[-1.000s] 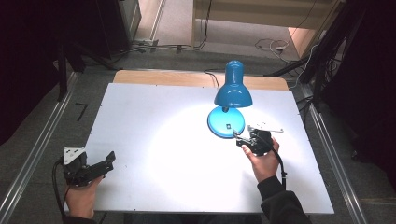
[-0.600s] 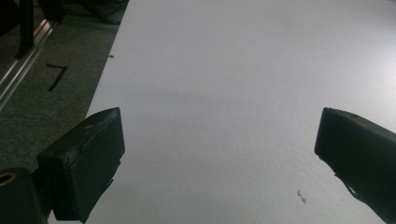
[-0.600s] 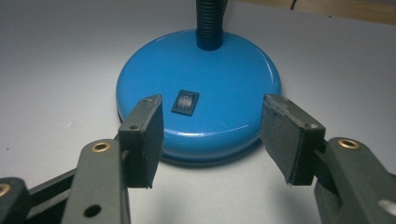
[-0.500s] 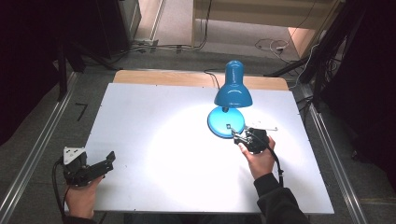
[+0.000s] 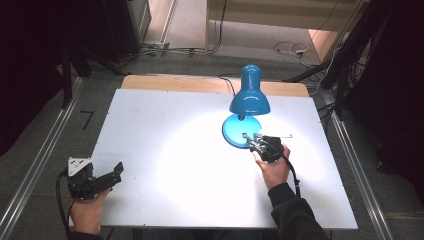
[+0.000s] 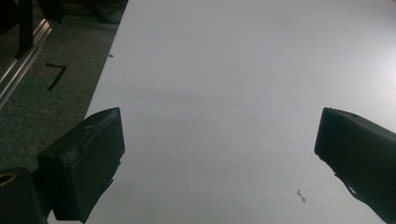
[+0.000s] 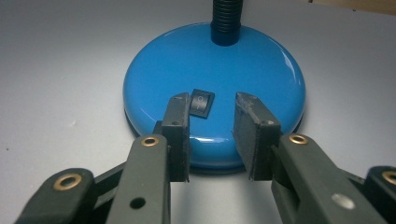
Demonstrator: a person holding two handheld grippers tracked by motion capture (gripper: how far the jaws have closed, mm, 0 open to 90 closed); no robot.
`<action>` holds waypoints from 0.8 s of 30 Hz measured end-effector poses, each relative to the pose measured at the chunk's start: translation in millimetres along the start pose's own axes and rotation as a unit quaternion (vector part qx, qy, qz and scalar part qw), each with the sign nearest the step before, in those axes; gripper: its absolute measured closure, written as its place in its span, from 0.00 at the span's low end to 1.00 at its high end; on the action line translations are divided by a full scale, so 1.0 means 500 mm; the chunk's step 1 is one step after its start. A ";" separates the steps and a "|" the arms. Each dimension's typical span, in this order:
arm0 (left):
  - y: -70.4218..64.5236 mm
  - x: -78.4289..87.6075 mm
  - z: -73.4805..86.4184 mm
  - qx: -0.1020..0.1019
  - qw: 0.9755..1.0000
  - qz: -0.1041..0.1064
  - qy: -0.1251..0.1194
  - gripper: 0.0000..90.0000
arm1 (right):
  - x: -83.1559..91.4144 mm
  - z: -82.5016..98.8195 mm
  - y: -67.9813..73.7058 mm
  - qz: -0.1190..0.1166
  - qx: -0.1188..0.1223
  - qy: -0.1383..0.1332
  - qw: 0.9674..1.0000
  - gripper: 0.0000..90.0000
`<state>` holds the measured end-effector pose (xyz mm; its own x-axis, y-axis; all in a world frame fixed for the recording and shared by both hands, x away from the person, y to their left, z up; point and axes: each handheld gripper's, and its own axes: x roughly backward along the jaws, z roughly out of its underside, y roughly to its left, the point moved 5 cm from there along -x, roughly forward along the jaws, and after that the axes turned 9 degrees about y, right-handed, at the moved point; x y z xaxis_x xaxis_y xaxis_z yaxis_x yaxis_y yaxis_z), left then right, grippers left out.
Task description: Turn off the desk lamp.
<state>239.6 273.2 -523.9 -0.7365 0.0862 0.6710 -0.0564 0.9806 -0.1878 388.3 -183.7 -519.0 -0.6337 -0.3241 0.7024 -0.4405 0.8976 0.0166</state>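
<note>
A blue desk lamp stands lit at the back right of the white table (image 5: 165, 150), its shade (image 5: 249, 97) above a round base (image 5: 233, 131). My right gripper (image 5: 248, 138) reaches over the base's near edge. In the right gripper view its jaws (image 7: 212, 100) have just been closing and stand narrowed but apart, with nothing pressed between them. The left fingertip (image 7: 179, 103) sits right beside the black rocker switch (image 7: 202, 103) on the base (image 7: 187, 65); I cannot tell if it touches. My left gripper (image 5: 119, 172) rests at the front left, open wide (image 6: 218, 116) over bare table (image 6: 233, 70).
The lamp's black gooseneck (image 7: 225, 21) rises from the far side of the base. Its cord (image 5: 226, 82) runs off the table's back edge. A metal rail (image 5: 35, 165) lines the floor to the left, another rail (image 5: 357, 170) to the right. Dark stands crowd the room's edges.
My right gripper has crept forward and left onto the lamp base, and its jaws have drawn closer together. The left hand has stayed put. The lamp is lit throughout.
</note>
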 end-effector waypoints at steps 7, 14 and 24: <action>0.000 0.000 0.000 -0.001 1.000 0.000 0.000 0.02 | -0.011 -0.005 0.004 -0.005 -0.004 0.005 1.000 0.88; 0.000 -0.001 0.000 0.002 1.000 0.000 -0.001 0.02 | -0.019 -0.016 0.008 -0.006 -0.002 0.002 1.000 0.97; 0.001 0.000 0.000 0.001 1.000 0.001 0.000 0.02 | -0.034 -0.022 0.007 -0.007 -0.010 0.002 1.000 0.97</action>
<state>239.8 273.8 -523.9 -0.7368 0.0881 0.6703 -0.0559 0.9801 -0.1903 404.6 -171.8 -522.9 -0.6246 -0.3362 0.7048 -0.4372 0.8984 0.0411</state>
